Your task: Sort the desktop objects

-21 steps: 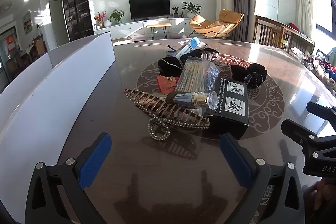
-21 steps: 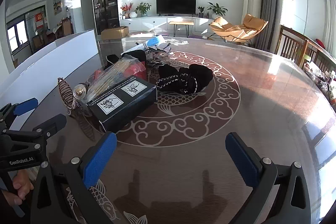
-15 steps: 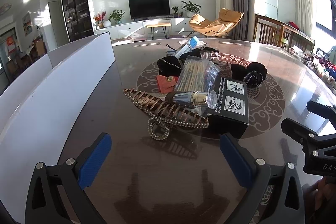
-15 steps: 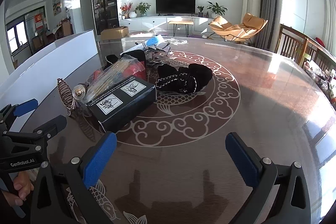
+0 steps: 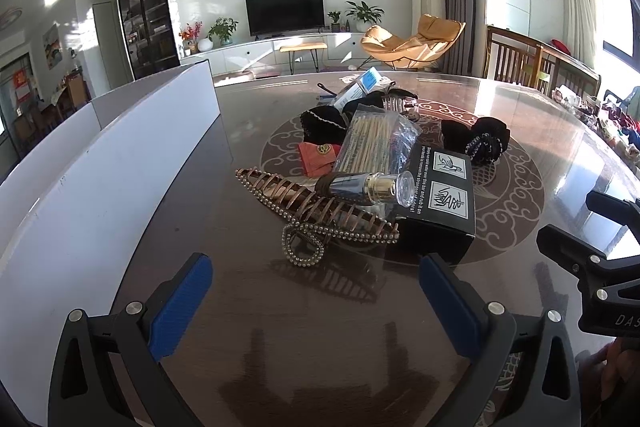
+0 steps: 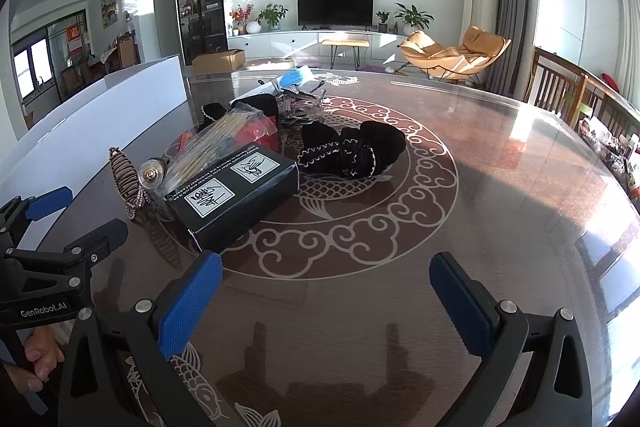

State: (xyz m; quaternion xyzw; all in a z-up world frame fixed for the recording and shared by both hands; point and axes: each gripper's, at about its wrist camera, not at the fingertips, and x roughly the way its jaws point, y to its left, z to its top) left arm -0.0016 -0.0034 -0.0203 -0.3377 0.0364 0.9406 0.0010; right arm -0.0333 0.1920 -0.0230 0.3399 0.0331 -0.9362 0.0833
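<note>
A heap of small objects lies mid-table: a beaded bronze hair clip, a small gold-capped bottle, a black box with white labels, a clear bag of wooden sticks, an orange pouch, black scrunchies and a blue-and-white tube. My left gripper stands open just short of the hair clip, nothing between its fingers. My right gripper stands open over bare table, to the right of the box.
A long white divider board runs along the table's left side. The round brown table has a pale swirl pattern. Clutter and wooden chairs line the right edge. A person's hand holds the left gripper's handle.
</note>
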